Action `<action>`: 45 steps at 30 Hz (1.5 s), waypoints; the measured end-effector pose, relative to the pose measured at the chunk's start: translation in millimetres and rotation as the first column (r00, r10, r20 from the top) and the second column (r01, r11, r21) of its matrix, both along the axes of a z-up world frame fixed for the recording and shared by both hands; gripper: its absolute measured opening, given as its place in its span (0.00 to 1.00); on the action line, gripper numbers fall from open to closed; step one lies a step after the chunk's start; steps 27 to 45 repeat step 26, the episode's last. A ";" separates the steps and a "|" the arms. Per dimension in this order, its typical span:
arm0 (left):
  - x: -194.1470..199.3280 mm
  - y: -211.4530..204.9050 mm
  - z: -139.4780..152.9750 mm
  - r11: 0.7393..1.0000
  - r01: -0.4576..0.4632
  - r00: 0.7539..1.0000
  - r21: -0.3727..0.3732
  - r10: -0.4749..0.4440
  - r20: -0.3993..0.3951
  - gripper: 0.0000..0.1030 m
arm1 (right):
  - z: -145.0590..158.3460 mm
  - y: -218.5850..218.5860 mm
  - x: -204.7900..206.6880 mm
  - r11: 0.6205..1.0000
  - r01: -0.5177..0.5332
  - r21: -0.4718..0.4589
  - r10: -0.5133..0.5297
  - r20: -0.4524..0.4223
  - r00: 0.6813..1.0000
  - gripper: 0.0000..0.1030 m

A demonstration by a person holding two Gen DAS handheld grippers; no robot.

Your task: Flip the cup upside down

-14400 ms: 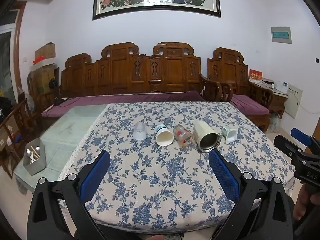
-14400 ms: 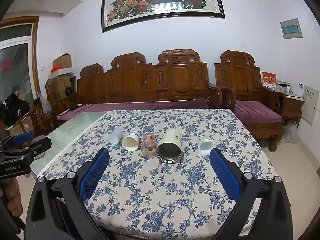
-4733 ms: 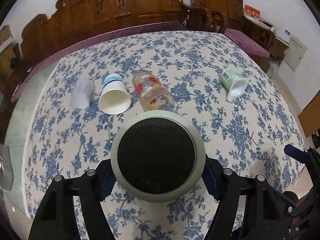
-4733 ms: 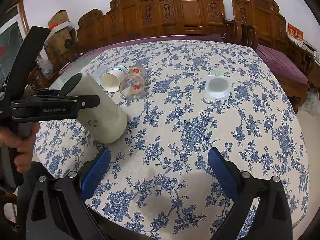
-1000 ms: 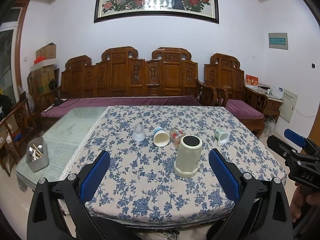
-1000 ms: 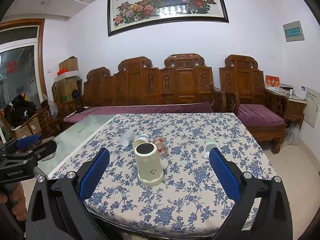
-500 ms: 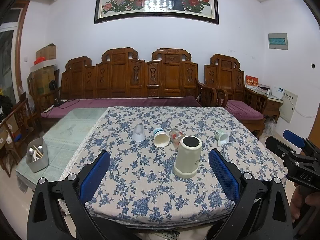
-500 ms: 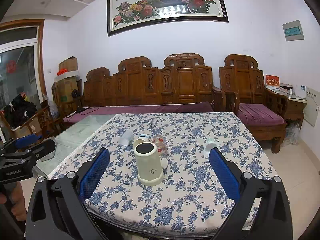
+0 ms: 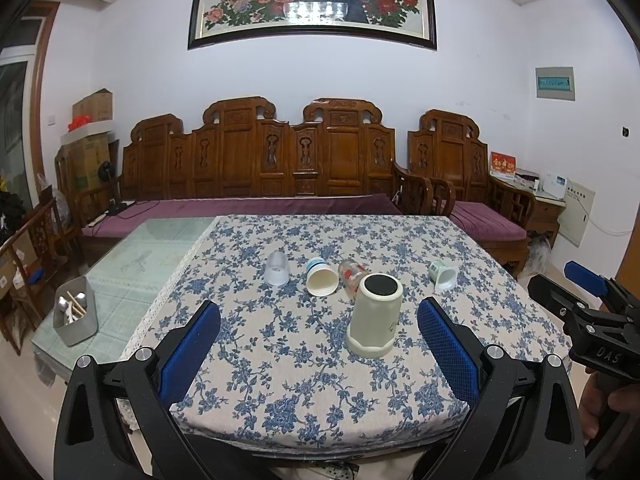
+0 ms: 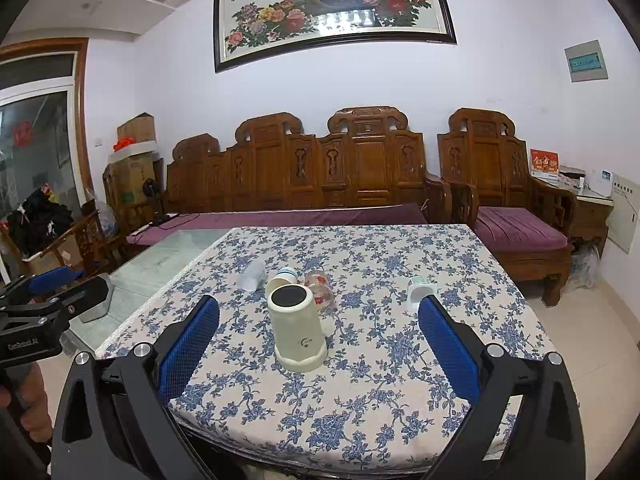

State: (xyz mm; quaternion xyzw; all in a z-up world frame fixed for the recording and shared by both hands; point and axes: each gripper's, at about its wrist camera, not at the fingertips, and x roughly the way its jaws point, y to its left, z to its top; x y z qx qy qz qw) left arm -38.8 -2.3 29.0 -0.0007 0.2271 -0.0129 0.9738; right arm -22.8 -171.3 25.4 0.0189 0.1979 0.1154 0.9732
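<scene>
Bare tablecloth (image 9: 304,368) lies before the upturned cup (image 9: 375,314); four tipped cups (image 9: 320,278) crowd just behind.

Ahead of your tongs: floral tablecloth (image 9: 304,380), carved wooden bench (image 9: 260,168), peacock painting (image 9: 312,0); left, metal utensil box (image 9: 76,316).

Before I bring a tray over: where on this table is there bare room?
Free cloth lies in front of the cream cup and behind the lying cups. Crowded: the row from clear cup to green cup.
</scene>
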 end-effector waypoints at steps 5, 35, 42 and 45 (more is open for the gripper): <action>-0.3 -0.5 0.2 1.000 0.000 1.000 -0.001 0.000 0.000 0.92 | 0.1 0.0 0.1 1.000 0.000 0.001 0.000 -0.001 1.000 0.98; -1.6 -1.7 2.8 1.000 0.006 1.000 0.000 -0.006 0.007 0.92 | -1.8 0.1 0.6 1.000 0.003 0.001 -0.003 0.002 1.000 0.97; -1.6 -1.7 2.8 1.000 0.006 1.000 0.000 -0.006 0.007 0.92 | -1.8 0.1 0.6 1.000 0.003 0.001 -0.003 0.002 1.000 0.97; -1.6 -1.7 2.8 1.000 0.006 1.000 0.000 -0.006 0.007 0.92 | -1.8 0.1 0.6 1.000 0.003 0.001 -0.003 0.002 1.000 0.97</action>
